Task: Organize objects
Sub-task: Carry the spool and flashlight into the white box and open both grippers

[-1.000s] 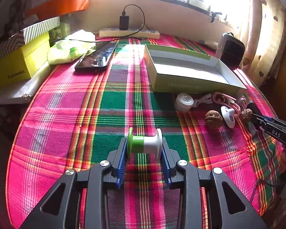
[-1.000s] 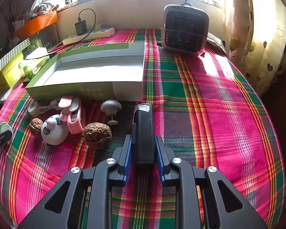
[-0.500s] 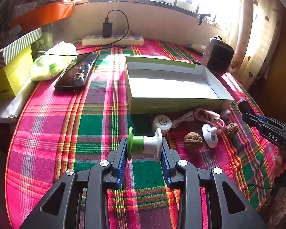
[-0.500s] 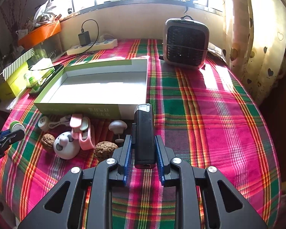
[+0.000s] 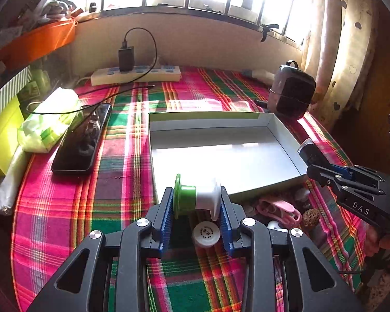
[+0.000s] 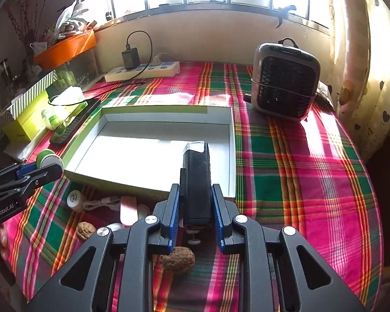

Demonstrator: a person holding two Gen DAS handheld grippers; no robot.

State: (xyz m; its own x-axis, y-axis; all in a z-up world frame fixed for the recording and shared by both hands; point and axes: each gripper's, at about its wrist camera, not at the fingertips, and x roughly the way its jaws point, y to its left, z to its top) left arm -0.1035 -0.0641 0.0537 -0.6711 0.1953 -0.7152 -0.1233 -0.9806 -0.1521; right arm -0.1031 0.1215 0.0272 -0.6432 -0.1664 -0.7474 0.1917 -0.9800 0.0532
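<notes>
A plaid cloth (image 5: 65,208) covers the table and fills most of both views. At mid-frame lies the open box (image 5: 221,156), its white floor bare, its green near wall facing the cameras. A fan (image 6: 286,85) stands in the upper right of the right wrist view, well apart from the box; a power strip (image 5: 136,74) with a plugged charger sits at upper centre under the window. A phone (image 5: 83,140) lies left of the box in the left wrist view.

The left gripper (image 5: 197,205), low in the centre of its own frame, is clenched on a spool (image 5: 195,197) with one green end and one white end, held above the box's near wall. The right gripper (image 6: 195,208) grasps a black device (image 6: 196,184) that stands upright, its clear tip over the box's near right corner.

Small things lie along the box's front: a pink clip (image 5: 278,208), a white disc (image 5: 206,234), a walnut (image 6: 178,258).
</notes>
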